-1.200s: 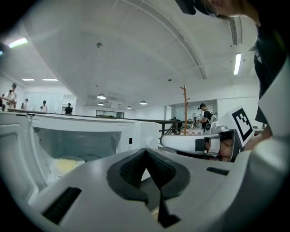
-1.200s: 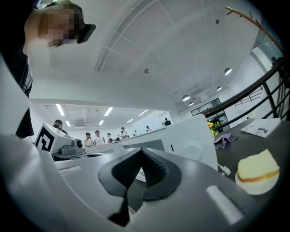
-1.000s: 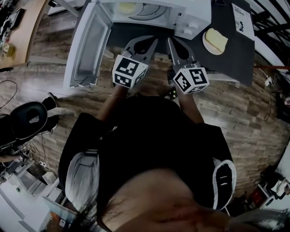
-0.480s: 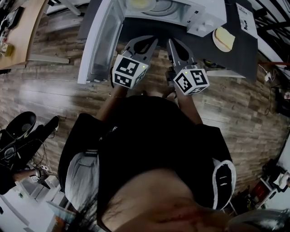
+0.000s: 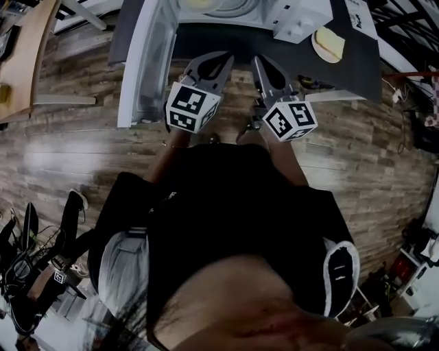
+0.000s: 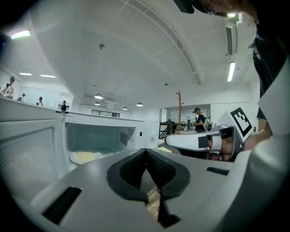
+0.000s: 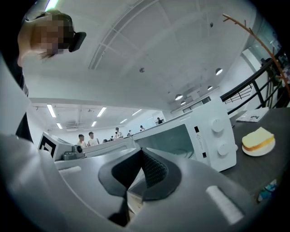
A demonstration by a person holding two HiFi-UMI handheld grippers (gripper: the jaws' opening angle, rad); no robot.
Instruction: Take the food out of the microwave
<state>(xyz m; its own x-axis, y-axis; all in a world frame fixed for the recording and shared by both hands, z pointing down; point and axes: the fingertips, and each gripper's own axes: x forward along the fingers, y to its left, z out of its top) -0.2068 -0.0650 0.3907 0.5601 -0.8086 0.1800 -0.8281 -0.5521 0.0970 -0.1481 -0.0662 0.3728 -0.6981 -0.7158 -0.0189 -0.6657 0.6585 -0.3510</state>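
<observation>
The food [image 6: 85, 156] is lying as a pale yellow patch on a plate [image 6: 74, 158] inside the microwave [image 6: 106, 133], toward the left of the cavity. In the head view the picture's top edge is cutting it off, so only a sliver of it [image 5: 197, 3] is showing, and what kind of food it is cannot be made out. The microwave [image 5: 296, 19] is standing on the dark counter [image 5: 357, 65] with its front facing the counter's near edge. Its door [image 5: 140, 65] is hanging wide open to the left, out past the counter's left edge.

The left gripper [image 5: 221, 57] is hovering in front of the opening, at the counter's near edge, with its jaws pressing together on nothing [image 6: 146, 150]. The right gripper [image 5: 258, 61] is hovering just beside it, facing the knob panel [image 7: 216, 136], jaws likewise meeting tip to tip with nothing between them [image 7: 141, 150].

A second plate [image 5: 319, 40] carrying a yellow slice [image 7: 258, 137] is sitting on the counter between the microwave and the counter's right edge. A printed sheet [image 5: 361, 15] is lying near the right far corner, partly cut off. Wooden floor [image 5: 75, 147] is spreading below the counter. Distant people [image 7: 86, 138] are standing too small to make out.
</observation>
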